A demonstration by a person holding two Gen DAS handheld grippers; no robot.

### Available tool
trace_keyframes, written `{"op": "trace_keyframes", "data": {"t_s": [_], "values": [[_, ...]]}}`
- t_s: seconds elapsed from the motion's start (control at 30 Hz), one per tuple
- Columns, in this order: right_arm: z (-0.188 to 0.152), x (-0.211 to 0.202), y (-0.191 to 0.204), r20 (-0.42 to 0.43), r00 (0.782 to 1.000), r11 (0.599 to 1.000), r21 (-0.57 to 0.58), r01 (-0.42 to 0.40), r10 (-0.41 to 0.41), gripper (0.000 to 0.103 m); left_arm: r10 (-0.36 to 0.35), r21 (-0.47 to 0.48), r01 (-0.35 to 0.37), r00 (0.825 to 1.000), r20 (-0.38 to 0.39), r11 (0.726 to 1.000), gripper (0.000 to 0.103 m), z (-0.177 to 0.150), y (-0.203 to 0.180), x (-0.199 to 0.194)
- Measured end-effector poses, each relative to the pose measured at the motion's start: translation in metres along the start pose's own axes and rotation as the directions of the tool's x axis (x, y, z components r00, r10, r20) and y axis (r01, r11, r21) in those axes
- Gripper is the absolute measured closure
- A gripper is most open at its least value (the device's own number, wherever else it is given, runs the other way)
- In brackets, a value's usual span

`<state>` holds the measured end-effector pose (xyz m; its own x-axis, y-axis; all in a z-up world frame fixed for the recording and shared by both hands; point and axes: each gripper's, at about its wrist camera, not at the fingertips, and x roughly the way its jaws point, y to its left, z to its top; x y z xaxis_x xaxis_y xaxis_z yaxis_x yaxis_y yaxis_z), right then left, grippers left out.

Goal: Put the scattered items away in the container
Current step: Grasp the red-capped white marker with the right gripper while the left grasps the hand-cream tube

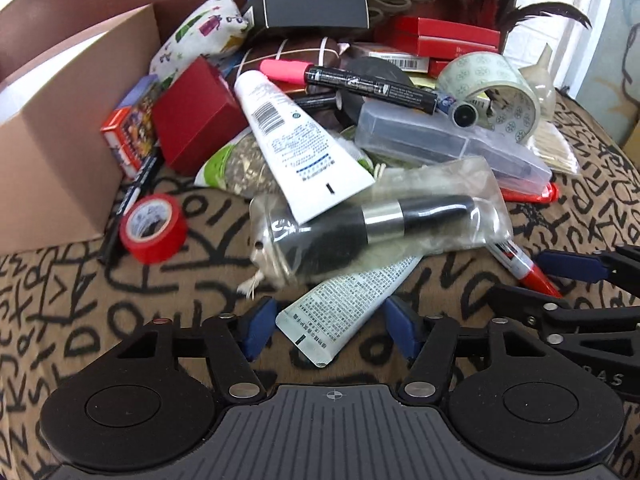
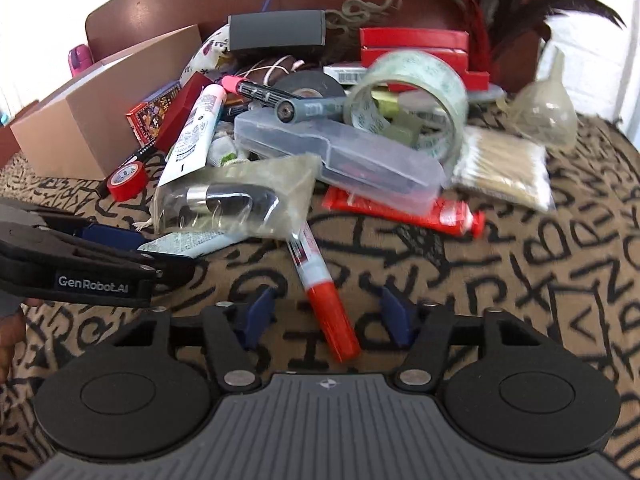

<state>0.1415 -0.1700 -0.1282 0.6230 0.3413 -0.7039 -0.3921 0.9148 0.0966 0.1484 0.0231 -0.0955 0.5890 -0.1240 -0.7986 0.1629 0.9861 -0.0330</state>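
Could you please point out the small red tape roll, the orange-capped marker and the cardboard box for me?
red tape roll [image 1: 154, 229]: left wrist view, on its outer red band.
orange-capped marker [image 2: 330, 314]: right wrist view, on the orange cap.
cardboard box [image 1: 60, 152]: left wrist view, on its near side wall.

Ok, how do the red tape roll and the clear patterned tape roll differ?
The red tape roll is small, opaque and sits alone on the patterned cloth beside the cardboard box. The clear tape roll is bigger, see-through with a printed pattern, and stands on edge at the far side of the pile. Both are untouched tape rolls.
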Motion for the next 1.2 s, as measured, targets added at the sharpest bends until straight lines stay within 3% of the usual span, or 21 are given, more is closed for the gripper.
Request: {"op": "trace_keyframes", "data": {"t_s": [0.1, 0.2, 0.23, 0.27, 0.33, 0.5, 0.7, 0.87, 0.9, 1.03, 1.07, 1.17, 1.2], "values": [[0.005, 0.009, 0.006, 0.008, 1.0, 1.0, -0.014, -0.006, 0.006, 0.051, 0.0, 0.016, -0.001, 1.0, 0.011, 1.0, 0.034, 0.002, -0.002, 0.004], [0.01, 0.015, 0.014, 0.009, 1.0, 0.999, -0.031, -0.019, 0.019, 0.067, -0.002, 0.017, 0.002, 1.0, 0.005, 1.0, 0.046, 0.004, -0.001, 0.003], [0.011, 0.015, 0.017, 0.003, 0.999, 0.999, -0.033, -0.032, 0.032, 0.081, -0.013, 0.02, 0.013, 1.0, 0.002, 1.0, 0.049, 0.003, 0.0, 0.002], [0.012, 0.015, 0.021, -0.008, 0.998, 0.998, -0.029, -0.061, 0.061, 0.085, -0.024, 0.021, 0.024, 1.0, -0.001, 0.999, 0.055, 0.002, 0.0, -0.001], [0.008, 0.011, 0.026, -0.031, 0.991, 0.992, -0.004, -0.128, 0.128, 0.085, -0.026, 0.023, 0.026, 1.0, -0.003, 0.999, 0.06, -0.003, -0.001, -0.006], [-0.011, -0.011, 0.038, -0.057, 0.985, 0.986, 0.004, -0.165, 0.165, 0.085, -0.055, 0.031, 0.056, 0.998, -0.016, 0.998, 0.072, -0.024, -0.004, -0.026], [-0.028, -0.04, 0.05, -0.089, 0.974, 0.978, 0.003, -0.208, 0.207, 0.085, -0.112, 0.011, 0.112, 0.992, -0.054, 0.994, 0.072, -0.051, -0.002, -0.057], [-0.036, -0.049, 0.053, -0.093, 0.969, 0.974, 0.02, -0.227, 0.228, 0.083, -0.118, 0.002, 0.118, 0.991, -0.06, 0.993, 0.067, -0.065, -0.003, -0.065], [-0.036, -0.048, 0.053, -0.094, 0.97, 0.974, 0.025, -0.223, 0.225, 0.083, -0.112, -0.002, 0.112, 0.992, -0.061, 0.994, 0.052, -0.065, -0.004, -0.063], [-0.034, -0.043, 0.049, -0.083, 0.975, 0.978, 0.045, -0.204, 0.207, 0.084, -0.098, 0.005, 0.099, 0.994, -0.047, 0.995, 0.054, -0.061, -0.007, -0.059], [-0.034, -0.042, 0.046, -0.083, 0.974, 0.977, 0.059, -0.207, 0.211, 0.085, -0.099, 0.004, 0.099, 0.994, -0.046, 0.995, 0.071, -0.06, -0.007, -0.058], [-0.031, -0.05, 0.045, -0.058, 0.975, 0.976, 0.069, -0.209, 0.213, 0.086, -0.13, -0.024, 0.13, 0.991, -0.029, 0.991, 0.075, -0.056, -0.003, -0.066], [-0.028, -0.055, 0.047, -0.039, 0.976, 0.975, 0.055, -0.213, 0.216, 0.086, -0.153, -0.029, 0.152, 0.988, -0.014, 0.988, 0.099, -0.055, -0.003, -0.071]]}}
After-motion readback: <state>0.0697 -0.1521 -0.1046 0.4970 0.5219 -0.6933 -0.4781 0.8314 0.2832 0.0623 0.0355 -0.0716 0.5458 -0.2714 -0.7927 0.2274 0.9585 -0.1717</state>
